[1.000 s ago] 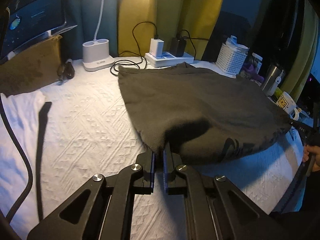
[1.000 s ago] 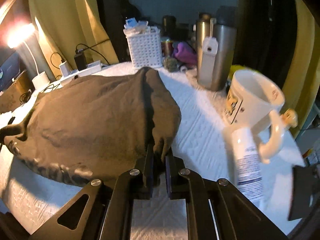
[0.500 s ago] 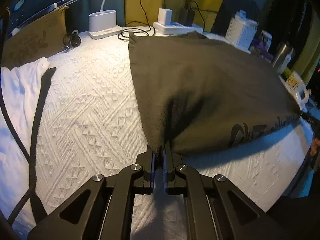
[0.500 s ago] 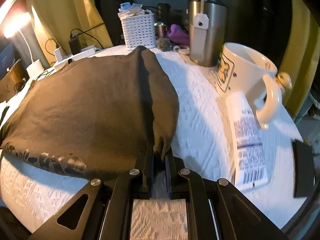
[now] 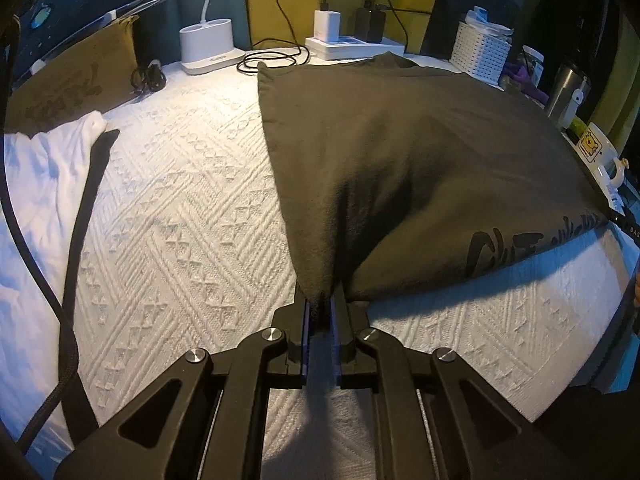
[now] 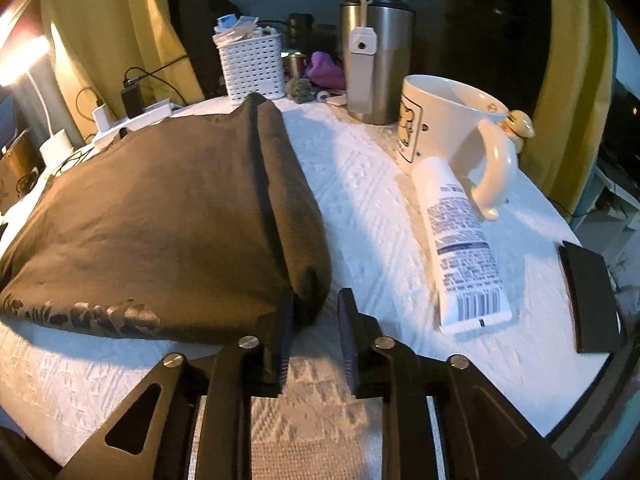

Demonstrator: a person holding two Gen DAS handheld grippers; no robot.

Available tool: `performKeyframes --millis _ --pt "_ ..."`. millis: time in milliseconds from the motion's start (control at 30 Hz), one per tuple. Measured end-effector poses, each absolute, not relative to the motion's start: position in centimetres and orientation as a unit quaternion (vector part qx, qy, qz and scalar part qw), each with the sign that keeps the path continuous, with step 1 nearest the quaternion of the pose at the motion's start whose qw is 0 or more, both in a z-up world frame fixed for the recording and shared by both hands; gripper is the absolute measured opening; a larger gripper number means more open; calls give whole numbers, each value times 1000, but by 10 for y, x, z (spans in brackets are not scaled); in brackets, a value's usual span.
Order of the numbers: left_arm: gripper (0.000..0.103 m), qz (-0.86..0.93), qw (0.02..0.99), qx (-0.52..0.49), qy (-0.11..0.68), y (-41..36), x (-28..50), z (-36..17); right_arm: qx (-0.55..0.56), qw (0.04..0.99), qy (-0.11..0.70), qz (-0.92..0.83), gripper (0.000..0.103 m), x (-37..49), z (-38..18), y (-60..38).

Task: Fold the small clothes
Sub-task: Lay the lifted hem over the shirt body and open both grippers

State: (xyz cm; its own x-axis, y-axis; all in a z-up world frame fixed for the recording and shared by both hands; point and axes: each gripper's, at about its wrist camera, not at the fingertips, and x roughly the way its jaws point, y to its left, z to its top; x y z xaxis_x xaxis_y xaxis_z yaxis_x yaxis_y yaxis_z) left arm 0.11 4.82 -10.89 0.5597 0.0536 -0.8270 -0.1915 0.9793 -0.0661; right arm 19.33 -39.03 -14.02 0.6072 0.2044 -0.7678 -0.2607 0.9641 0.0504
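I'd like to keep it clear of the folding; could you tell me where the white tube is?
In the right wrist view the white tube lies flat on the bedspread, right of the dark garment, against the mug.

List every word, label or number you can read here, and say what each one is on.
No text reads with certainty.
Dark garment: large dark lettering along the near edge, stylised and creased, illegible.
White tube: fine print and a barcode, too small.
Cardboard box: dark scrawl, unreadable.
Mug: a picture panel, no words legible.
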Motion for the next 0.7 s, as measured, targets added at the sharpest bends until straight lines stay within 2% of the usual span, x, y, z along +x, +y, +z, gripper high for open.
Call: performKeyframes --millis 67,333,400,433,467,700 --pt "11 68 878 -81 466 52 1 -109 -31 897 424 121 31 193 -140 -392" --pt "13 54 872 -115 472 62 -1 -101 -29 893 434 113 32 195 -137 -391" --pt "29 69 877 -103 464 63 -1 -96 -30 892 437 111 32 197 -135 -391" --pt "49 76 880 -98 459 64 -1 -94 -32 891 438 111 32 198 -135 -390" --pt "64 80 883 -96 453 65 -2 -92 -33 891 439 110 32 198 -134 -390" --pt "67 113 892 -60 433 70 11 -73 -29 893 436 104 35 202 -117 -387"
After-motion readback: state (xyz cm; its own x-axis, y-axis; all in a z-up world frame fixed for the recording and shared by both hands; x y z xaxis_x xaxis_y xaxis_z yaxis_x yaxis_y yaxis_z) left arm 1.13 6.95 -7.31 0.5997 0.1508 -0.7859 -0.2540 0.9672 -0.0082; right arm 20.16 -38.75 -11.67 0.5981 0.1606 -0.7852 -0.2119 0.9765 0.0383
